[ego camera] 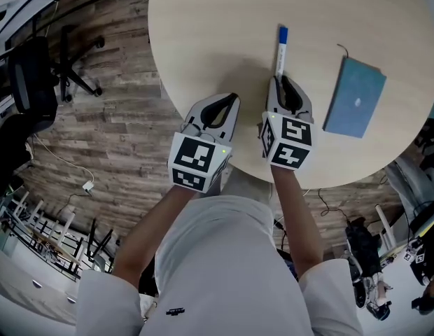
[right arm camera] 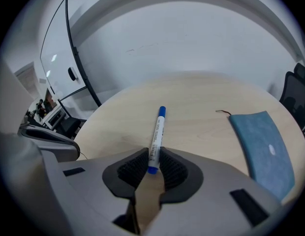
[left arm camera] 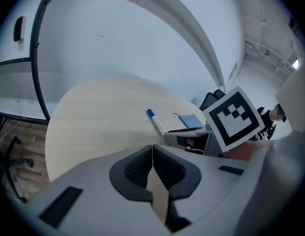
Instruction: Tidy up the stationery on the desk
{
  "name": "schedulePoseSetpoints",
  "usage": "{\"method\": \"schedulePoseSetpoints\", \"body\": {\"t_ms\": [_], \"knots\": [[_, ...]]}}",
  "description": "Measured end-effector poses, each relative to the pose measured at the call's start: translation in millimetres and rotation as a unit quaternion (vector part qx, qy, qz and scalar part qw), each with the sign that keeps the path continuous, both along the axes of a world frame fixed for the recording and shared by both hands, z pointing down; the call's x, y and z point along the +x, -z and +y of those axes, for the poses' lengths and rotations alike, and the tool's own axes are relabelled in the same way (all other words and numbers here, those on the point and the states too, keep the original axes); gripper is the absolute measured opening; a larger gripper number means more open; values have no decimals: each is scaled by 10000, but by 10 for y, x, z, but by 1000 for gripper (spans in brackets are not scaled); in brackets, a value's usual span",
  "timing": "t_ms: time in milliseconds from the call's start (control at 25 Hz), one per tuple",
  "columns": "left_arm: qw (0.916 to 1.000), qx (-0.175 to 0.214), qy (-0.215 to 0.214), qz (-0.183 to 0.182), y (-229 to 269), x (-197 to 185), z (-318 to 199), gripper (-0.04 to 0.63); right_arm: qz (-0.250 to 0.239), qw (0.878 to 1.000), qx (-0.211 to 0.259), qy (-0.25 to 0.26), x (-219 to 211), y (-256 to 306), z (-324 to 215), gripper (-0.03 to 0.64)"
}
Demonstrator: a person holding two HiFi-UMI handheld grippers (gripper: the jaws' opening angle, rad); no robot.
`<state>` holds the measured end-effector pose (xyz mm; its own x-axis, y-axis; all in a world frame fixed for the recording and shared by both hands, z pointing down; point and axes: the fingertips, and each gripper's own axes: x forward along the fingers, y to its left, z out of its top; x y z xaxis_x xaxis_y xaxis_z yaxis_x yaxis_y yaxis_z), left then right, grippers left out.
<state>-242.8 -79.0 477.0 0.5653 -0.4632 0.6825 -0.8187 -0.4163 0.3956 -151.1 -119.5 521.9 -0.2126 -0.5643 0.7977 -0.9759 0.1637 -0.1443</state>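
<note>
— What did the head view show?
— Your left gripper (ego camera: 229, 101) was at the near edge of the round pale wooden surface (ego camera: 203, 33), and your right gripper (ego camera: 281, 81) was just beside it. The white marker pen with blue ends (ego camera: 281, 47) lay on the surface pointing away from you, its near end between your right fingers (ego camera: 292, 93). The flat blue rectangular case (ego camera: 355, 96) lay to the pen's right, apart from it.

— And your left gripper view?
— Your left fingers (left arm camera: 135, 166) were pressed together with nothing between them. The pen lay ahead and to the right, close to the right gripper's marker cube (left arm camera: 233, 117).

— And your right gripper view?
— Your right fingers were clamped on the pen's near blue end. The barrel ran forward over the surface to the blue cap at the far end. The case lay off to the right, with a thin dark cord (right arm camera: 224, 113) at its far corner.
</note>
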Motion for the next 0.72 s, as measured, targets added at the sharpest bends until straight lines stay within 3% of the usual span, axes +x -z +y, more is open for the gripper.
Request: {"method": "schedulePoseSetpoints", "body": {"t_ms": [320,720], "knots": [[9999,80,-96,20,87,265,99,21,-459,9987,233,-11,147,230,74,92],[9995,146,-279,53,167,649,324,21,-345,9982,458,-165,577,494,356,92]]}}
